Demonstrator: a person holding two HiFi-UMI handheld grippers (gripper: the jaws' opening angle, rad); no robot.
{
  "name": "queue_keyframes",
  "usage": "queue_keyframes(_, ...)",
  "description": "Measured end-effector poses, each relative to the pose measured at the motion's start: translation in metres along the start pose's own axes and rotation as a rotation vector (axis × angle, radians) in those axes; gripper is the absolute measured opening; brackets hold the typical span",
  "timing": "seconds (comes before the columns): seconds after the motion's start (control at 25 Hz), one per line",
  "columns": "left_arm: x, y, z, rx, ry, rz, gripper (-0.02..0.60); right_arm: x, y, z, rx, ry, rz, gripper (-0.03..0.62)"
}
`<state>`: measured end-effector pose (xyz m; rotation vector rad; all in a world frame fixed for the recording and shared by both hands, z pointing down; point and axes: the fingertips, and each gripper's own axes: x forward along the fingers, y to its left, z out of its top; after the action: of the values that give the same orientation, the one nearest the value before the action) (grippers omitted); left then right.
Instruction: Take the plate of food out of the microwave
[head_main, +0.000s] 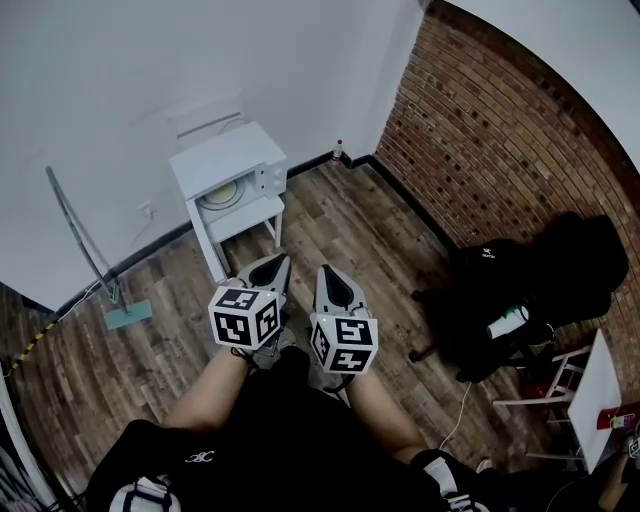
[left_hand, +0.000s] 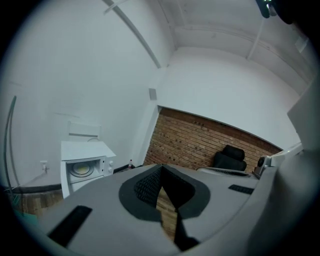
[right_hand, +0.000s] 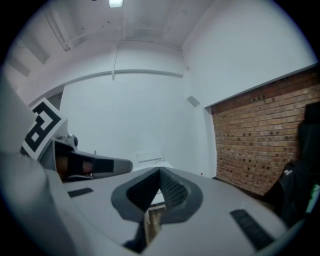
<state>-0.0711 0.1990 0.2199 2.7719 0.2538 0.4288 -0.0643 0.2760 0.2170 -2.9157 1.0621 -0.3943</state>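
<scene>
The boxy white microwave (head_main: 232, 160) and the small white table (head_main: 250, 214) under it look smooth and matt. The brown plank floor (head_main: 340, 220) looks like wood with a low sheen. The red brick wall (head_main: 490, 140) is rough. The grey left gripper (left_hand: 161, 169) is matt plastic with ribbed black pads (left_hand: 147, 186).

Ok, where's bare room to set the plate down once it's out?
The flat top of the white microwave is bare; so is the wooden plank floor between it and the red brick wall. Crowded by the black bags at right.
</scene>
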Motion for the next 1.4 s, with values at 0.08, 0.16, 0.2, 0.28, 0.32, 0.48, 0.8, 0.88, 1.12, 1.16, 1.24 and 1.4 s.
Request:
queue_keyframes(0.08, 0.026, 0.007, 0.005, -0.016, 0.009, -0.006, -0.002, 0.021, -0.015, 0.004, 0.001, 0.009, -0.007, 0.012)
queue_keyframes(0.16, 0.052, 0.016, 0.012, -0.035, 0.016, -0.012, -0.002, 0.043, -0.03, 0.009, 0.005, 0.018, -0.015, 0.012)
queue_keyframes(0.2, 0.064, 0.022, 0.017, -0.047, 0.018, -0.014, -0.002, 0.055, -0.036, 0.012, 0.003, 0.025, -0.016, 0.012)
queue_keyframes(0.28, 0.088, 0.036, 0.028, -0.069, 0.016, -0.016, -0.002, 0.081, -0.045, 0.018, -0.005, 0.035, -0.015, 0.012)
queue_keyframes(0.32, 0.099, 0.043, 0.035, -0.077, 0.014, -0.015, -0.002, 0.094, -0.049, 0.022, -0.011, 0.039, -0.013, 0.012)
queue_keyframes(0.48, 0.143, 0.068, 0.063, -0.096, -0.004, -0.004, -0.002, 0.146, -0.065, 0.043, -0.041, 0.046, 0.009, 0.012)
queue_keyframes(0.8, 0.198, 0.122, 0.106, -0.117, -0.046, 0.03, -0.002, 0.232, -0.066, 0.071, -0.068, 0.035, 0.062, 0.012)
queue_keyframes(0.88, 0.199, 0.135, 0.11, -0.12, -0.051, 0.05, -0.002, 0.248, -0.059, 0.069, -0.076, 0.053, 0.091, 0.012)
queue_keyframes(1.12, 0.176, 0.198, 0.113, -0.174, -0.1, 0.212, -0.002, 0.299, -0.016, 0.064, -0.104, 0.096, 0.246, 0.012)
queue_keyframes(1.16, 0.169, 0.211, 0.113, -0.193, -0.115, 0.247, -0.002, 0.306, -0.005, 0.063, -0.116, 0.101, 0.282, 0.012)
queue_keyframes(1.24, 0.154, 0.233, 0.113, -0.226, -0.144, 0.316, -0.002, 0.319, 0.017, 0.061, -0.144, 0.111, 0.354, 0.012)
queue_keyframes(1.4, 0.131, 0.271, 0.109, -0.281, -0.189, 0.452, -0.002, 0.35, 0.056, 0.055, -0.186, 0.125, 0.487, 0.012)
